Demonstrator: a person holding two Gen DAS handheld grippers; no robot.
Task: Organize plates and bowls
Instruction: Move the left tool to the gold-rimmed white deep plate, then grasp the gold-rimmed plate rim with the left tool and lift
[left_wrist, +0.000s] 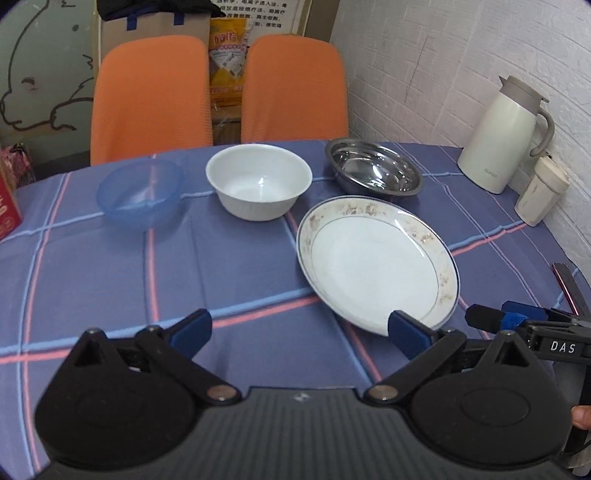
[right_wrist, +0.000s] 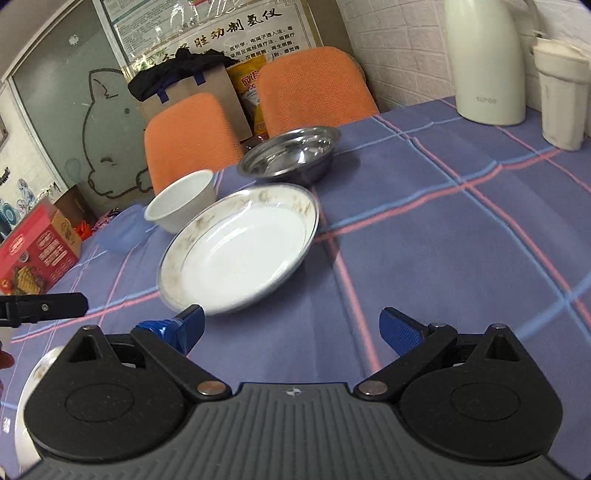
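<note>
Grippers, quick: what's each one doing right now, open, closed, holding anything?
Left gripper: open, holding nothing, just short of the patterned plate.
Right gripper: open, holding nothing.

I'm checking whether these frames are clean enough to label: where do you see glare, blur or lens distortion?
Left wrist view: bright glare inside the shiny steel bowl, a dark fisheye vignette in the corners, and the checked blue tablecloth lines bow outward. Right wrist view: the near rim of the white floral-rimmed plate is smeared, the tablecloth stripes are soft, and the white thermos jug looks stretched near the edge.
</note>
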